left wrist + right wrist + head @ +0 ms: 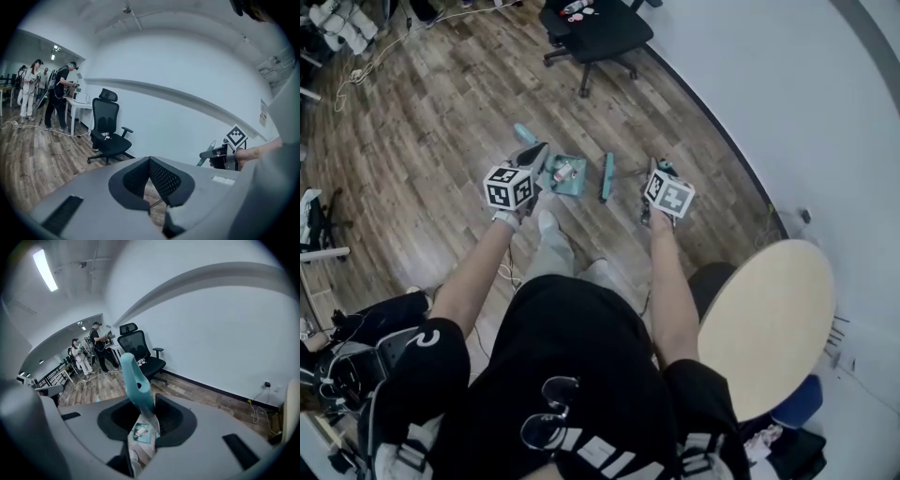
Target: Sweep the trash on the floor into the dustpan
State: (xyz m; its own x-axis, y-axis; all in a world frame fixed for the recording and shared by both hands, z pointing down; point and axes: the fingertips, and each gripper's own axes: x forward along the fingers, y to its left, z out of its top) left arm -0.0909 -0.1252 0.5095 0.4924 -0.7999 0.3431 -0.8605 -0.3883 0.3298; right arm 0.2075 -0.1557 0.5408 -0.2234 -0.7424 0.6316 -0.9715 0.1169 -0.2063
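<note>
Grey right gripper (pixel 142 403) clamps the handle of a teal brush (pixel 607 176), whose head sits to its left, just beside the dustpan (pixel 577 186) on the wood floor (pixel 422 159). The trash (pixel 563 172) lies inside the dustpan. Beyond it, the left gripper (pixel 150 160) is pressed closed on nothing.

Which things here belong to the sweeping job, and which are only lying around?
For the job: dustpan, trash inside it, brush held in the right tool.
Just lying about: office chair, round table.
</note>
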